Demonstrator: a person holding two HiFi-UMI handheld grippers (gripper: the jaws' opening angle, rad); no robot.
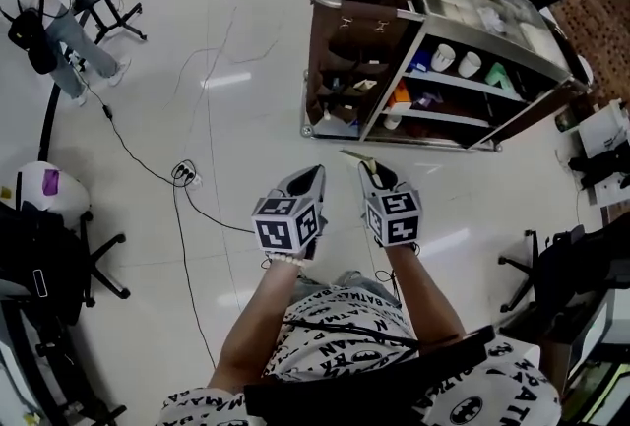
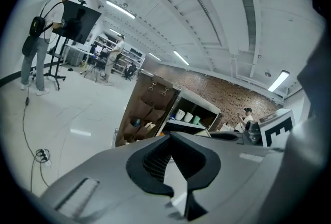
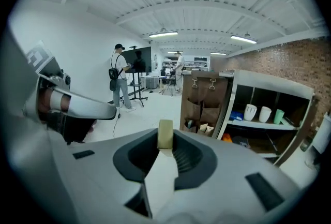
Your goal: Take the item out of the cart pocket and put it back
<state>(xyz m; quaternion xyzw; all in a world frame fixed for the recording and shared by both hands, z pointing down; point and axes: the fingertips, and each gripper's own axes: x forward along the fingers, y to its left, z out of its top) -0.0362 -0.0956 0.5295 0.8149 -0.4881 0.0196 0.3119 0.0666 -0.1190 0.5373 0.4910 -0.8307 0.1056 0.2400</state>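
Observation:
The service cart stands ahead on the white floor, with a brown pocket organizer hanging on its near end. Small items sit in the lower pockets. A flat, pale yellow item is pinched in my right gripper, and its edge sticks out past the tips. This gripper hovers well short of the cart, apart from it. My left gripper hangs beside it. Its jaws are shut with nothing between them. The pockets also show in the left gripper view.
Cups and bottles stand on the cart's open shelves. A cable and power strip lie on the floor to the left. Office chairs flank me on both sides. A person stands by a screen far back.

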